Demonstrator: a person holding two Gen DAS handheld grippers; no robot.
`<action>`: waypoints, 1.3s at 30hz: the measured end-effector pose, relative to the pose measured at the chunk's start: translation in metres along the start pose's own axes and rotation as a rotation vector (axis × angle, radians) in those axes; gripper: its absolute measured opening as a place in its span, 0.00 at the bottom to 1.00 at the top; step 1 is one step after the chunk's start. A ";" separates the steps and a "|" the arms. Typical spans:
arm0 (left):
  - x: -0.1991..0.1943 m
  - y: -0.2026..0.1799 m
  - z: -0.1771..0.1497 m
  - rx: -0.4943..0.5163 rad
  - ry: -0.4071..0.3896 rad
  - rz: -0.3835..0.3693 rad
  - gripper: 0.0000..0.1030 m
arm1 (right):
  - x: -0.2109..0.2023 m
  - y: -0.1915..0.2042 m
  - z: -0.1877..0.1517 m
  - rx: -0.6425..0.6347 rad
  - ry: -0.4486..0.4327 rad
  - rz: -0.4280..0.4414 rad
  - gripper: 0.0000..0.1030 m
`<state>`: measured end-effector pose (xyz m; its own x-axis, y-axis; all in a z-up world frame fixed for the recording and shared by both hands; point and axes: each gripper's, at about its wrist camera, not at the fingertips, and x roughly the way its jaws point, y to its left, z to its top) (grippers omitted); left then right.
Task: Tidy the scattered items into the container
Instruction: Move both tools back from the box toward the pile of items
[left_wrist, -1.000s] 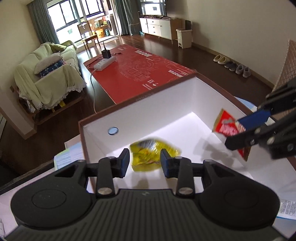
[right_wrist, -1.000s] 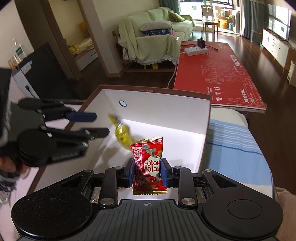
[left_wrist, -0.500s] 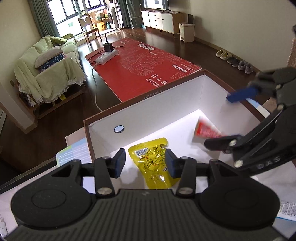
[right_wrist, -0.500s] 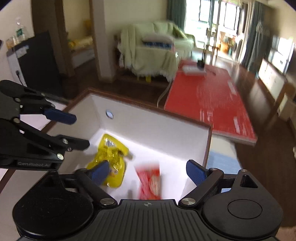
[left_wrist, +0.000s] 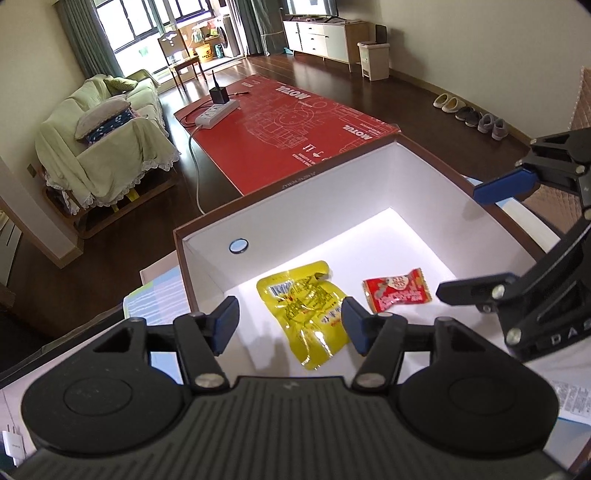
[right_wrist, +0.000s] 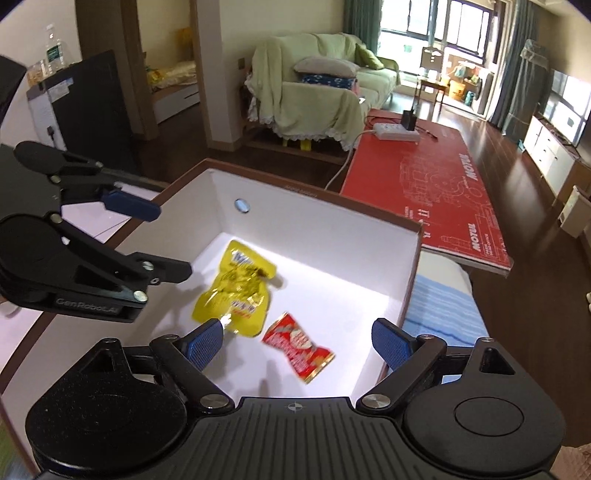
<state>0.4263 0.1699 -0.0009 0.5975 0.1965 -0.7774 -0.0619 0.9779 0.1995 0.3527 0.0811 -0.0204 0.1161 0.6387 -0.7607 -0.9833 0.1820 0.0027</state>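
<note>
Behind the desk, a living room stretches back with a red mat (left_wrist: 295, 122) on dark flooring and a draped sofa (left_wrist: 99, 140). Inside the white box (left_wrist: 332, 206), a yellow pouch (left_wrist: 306, 314) lies flat on the bottom, with a red candy wrapper (left_wrist: 397, 290) just beside it, apart from it. Above the box's near edge, the left gripper (left_wrist: 290, 325) hovers with jaws apart and empty. Over the box's right side, the right gripper (right_wrist: 297, 341) also has its jaws spread wide, holding nothing.
</note>
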 end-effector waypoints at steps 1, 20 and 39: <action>-0.002 -0.002 -0.001 0.001 0.001 0.000 0.57 | -0.002 0.002 -0.001 -0.002 0.002 0.004 0.88; -0.062 -0.032 -0.026 0.009 -0.001 0.010 0.65 | -0.059 0.030 -0.032 0.050 0.009 0.019 0.88; -0.137 -0.061 -0.053 0.018 -0.057 0.015 0.65 | -0.131 0.063 -0.060 0.069 -0.058 -0.009 0.88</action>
<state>0.3054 0.0868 0.0618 0.6413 0.2064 -0.7390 -0.0572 0.9733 0.2222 0.2672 -0.0360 0.0408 0.1349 0.6788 -0.7218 -0.9704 0.2376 0.0421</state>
